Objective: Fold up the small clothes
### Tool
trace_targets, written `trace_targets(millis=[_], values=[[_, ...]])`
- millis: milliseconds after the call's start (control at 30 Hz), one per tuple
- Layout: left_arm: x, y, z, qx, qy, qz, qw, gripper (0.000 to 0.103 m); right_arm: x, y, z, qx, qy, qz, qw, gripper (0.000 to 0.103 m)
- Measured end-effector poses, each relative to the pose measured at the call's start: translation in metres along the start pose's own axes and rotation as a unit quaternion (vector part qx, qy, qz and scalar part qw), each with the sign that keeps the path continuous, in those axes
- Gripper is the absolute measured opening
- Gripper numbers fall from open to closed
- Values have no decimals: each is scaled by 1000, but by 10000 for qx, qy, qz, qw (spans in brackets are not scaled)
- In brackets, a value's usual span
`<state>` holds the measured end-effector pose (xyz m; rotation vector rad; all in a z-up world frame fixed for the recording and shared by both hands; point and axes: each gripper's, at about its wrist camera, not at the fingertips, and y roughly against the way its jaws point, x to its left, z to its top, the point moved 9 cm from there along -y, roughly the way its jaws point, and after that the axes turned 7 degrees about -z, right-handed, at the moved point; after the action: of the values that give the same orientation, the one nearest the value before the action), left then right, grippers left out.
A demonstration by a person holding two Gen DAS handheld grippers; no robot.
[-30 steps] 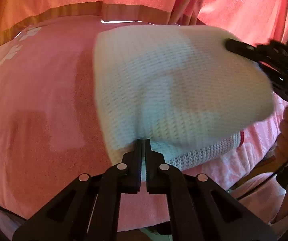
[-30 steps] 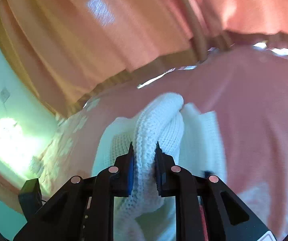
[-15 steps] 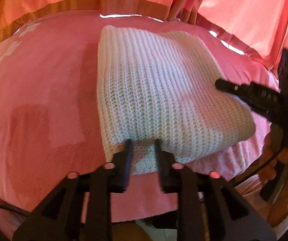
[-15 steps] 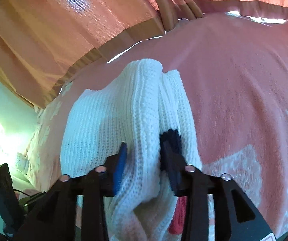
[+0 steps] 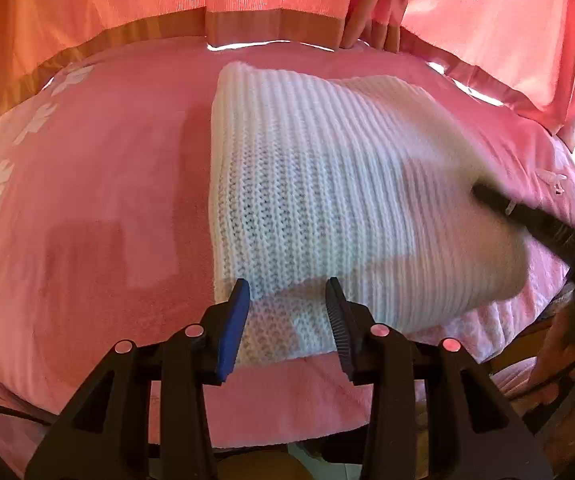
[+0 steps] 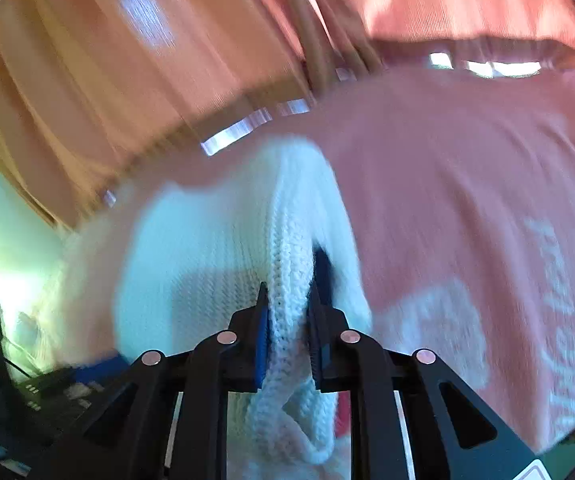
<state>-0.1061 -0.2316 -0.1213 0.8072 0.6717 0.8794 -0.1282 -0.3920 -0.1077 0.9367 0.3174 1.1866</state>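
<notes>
The folded sweater (image 5: 327, 200) lies just ahead of the left tool (image 5: 287, 296), spread wide; the right tool (image 6: 287, 300) pinches its right edge

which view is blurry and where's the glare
Right wrist view: motion-smeared, white ribbed knit garment sharp only between the right tongs, glare lower left. Left wrist view: sharp, except the blurred right edge; shadow patches on the pink fleece blanket.

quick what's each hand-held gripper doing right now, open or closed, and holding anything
Left hand-held gripper: open, empty, fingers straddling the near edge of the folded white knitted sweater.
Right hand-held gripper: closed on a fold of that sweater.
</notes>
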Motion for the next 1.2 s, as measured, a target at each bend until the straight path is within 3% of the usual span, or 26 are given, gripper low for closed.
trace_targets(millis=[67, 167, 300, 367, 433, 500, 533, 600, 633, 767, 833, 900, 933, 1000, 1067, 1200], values=[[0, -4, -1, 45, 2, 40, 10000, 39, 1, -10, -6, 195, 151, -227, 9994, 19], [0, -3, -1, 24, 77, 5, 10000, 45, 10, 17, 9, -354, 317, -260, 9985, 29], [8, 12, 5, -175, 406, -234, 9987, 66, 2, 34, 4, -456, 31, -114, 9989, 32], [12, 23, 14, -374, 590, -424, 9967, 72, 1, 33, 0, -353, -44, -39, 9994, 50], [14, 26, 22, -489, 721, -538, 9947, 85, -1, 29, 1, -298, 22, -238, 9993, 65], [21, 23, 32, -584, 881, -583, 9927, 88, -2, 25, 1, -194, 76, -275, 9994, 66], [25, 15, 37, -533, 933, -554, 9927, 88, 0, 20, 0, -117, 51, -209, 9997, 65], [31, 2, 38, -377, 1067, -493, 9924, 88, 3, 5, -5, 120, -92, 104, 9998, 25], [33, -3, 37, -304, 1167, -511, 9914, 88, 5, 0, -7, 247, -102, 186, 9995, 22], [33, -8, 33, -275, 1170, -489, 9915, 88, 4, 36, 12, -430, -43, 134, 9990, 16], [33, -12, 31, -248, 1045, -408, 9934, 88, -4, 34, 13, -411, -115, -54, 9991, 15], [34, -20, 28, -170, 954, -319, 9948, 88, -16, -3, -3, 274, -58, -230, 9993, 23], [34, -24, 27, -124, 951, -311, 9949, 88, -16, -7, -6, 367, -130, -134, 9992, 28], [35, -27, 27, -79, 1023, -443, 9937, 88, -13, 2, -2, 303, -194, 48, 9993, 33], [36, -25, 31, -115, 1152, -630, 9913, 88, -15, 13, 8, 74, -225, -82, 9997, 59], [41, -24, 44, -277, 1475, -1144, 9820, 91, -16, 6, 15, 214, -413, 124, 9988, 67]])
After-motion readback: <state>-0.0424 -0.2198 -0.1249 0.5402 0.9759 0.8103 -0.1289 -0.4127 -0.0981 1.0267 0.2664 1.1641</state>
